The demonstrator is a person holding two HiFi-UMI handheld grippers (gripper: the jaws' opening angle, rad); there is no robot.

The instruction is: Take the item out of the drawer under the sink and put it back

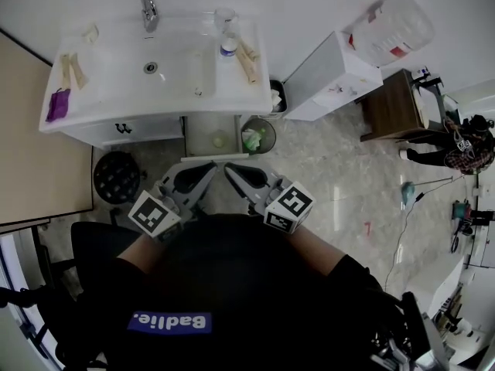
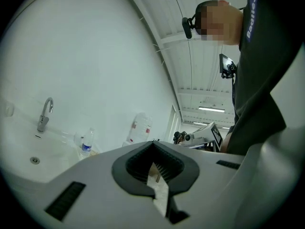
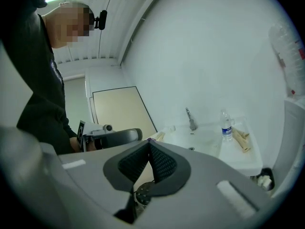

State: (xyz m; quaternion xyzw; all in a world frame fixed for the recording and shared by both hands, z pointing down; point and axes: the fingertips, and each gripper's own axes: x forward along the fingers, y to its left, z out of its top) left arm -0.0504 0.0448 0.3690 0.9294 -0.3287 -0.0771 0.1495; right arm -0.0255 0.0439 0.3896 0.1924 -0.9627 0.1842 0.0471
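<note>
Item [image 1: 220, 139] — small, pale green — in open drawer [image 1: 199, 136]; left tool [image 1: 210, 165], right tool [image 1: 229, 168] clenched.

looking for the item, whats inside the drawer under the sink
One small pale green object lies in the open drawer; its rear part is hidden under the sink counter.
</note>
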